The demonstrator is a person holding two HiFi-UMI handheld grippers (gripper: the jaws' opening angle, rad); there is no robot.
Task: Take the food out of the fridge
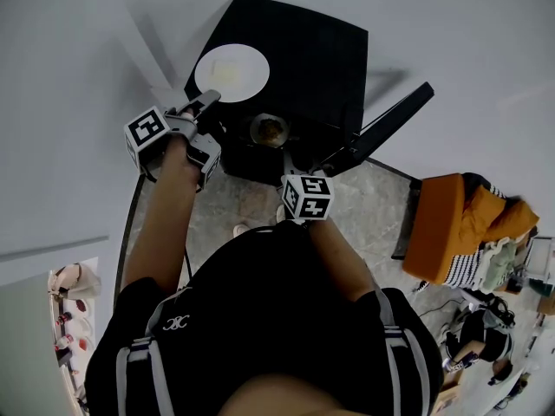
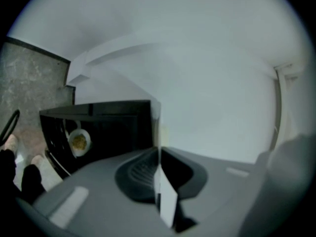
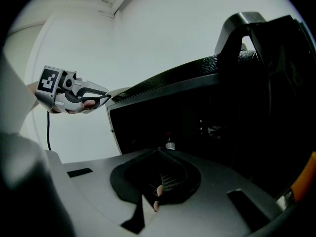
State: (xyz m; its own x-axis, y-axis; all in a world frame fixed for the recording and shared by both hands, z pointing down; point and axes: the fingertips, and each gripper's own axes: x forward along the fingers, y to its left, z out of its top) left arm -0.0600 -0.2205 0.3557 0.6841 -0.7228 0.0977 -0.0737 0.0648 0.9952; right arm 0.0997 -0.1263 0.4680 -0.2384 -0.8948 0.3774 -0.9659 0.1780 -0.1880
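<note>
We see the black fridge at the top centre of the head view, its door swung open toward the right. A white plate with a pale bit of food lies over the fridge's top, upper left of centre. The left hand-held gripper is clenched on the plate's lower-left rim, and its own view shows a thin white edge pinched between the jaws. A bowl of yellowish food shows at the fridge's open front, in the middle of the frame. The right hand-held gripper points into the dark opening with its jaws closed together; we cannot tell whether it touches the bowl. A small bottle stands inside, just above the jaws in that view.
</note>
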